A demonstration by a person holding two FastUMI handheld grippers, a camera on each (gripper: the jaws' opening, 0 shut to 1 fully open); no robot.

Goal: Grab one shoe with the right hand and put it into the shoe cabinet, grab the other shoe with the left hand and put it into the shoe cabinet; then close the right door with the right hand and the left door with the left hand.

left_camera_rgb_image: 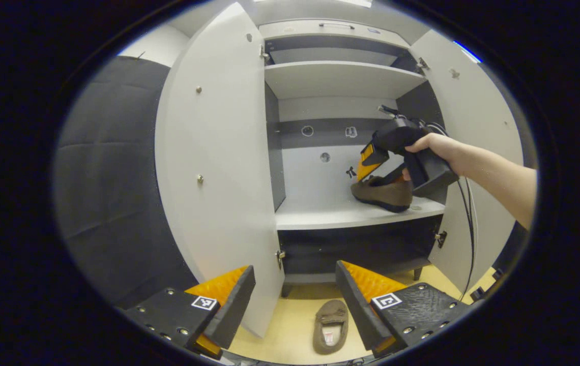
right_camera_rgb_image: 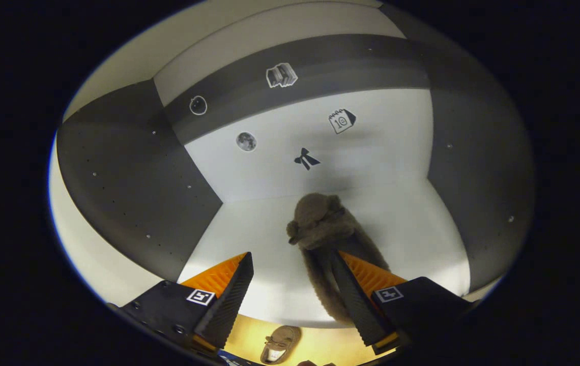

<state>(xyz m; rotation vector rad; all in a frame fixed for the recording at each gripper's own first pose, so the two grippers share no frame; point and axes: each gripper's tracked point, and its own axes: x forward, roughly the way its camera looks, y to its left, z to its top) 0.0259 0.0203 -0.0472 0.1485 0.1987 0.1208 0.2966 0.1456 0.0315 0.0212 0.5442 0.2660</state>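
Observation:
The shoe cabinet (left_camera_rgb_image: 341, 79) stands with both doors wide. One brown shoe (left_camera_rgb_image: 384, 193) lies on the middle shelf (left_camera_rgb_image: 320, 216). In the right gripper view that shoe (right_camera_rgb_image: 320, 223) points toward the back wall, its heel end lying along the inner side of one finger of my right gripper (right_camera_rgb_image: 290, 256), which is open. A hand holds the right gripper (left_camera_rgb_image: 376, 175) just above the shoe. The other brown shoe (left_camera_rgb_image: 330, 325) lies on the floor before the cabinet, below my open left gripper (left_camera_rgb_image: 295, 269), which holds nothing. That floor shoe (right_camera_rgb_image: 282, 343) also peeks under the shelf edge.
The left door (left_camera_rgb_image: 219, 168) swings out toward me, close to my left finger. The right door (left_camera_rgb_image: 473, 127) stands open behind the person's forearm (left_camera_rgb_image: 498, 178). A cable (left_camera_rgb_image: 470, 244) hangs from the right gripper. Upper shelf (left_camera_rgb_image: 341, 81) is bare. Yellow floor (left_camera_rgb_image: 290, 325) below.

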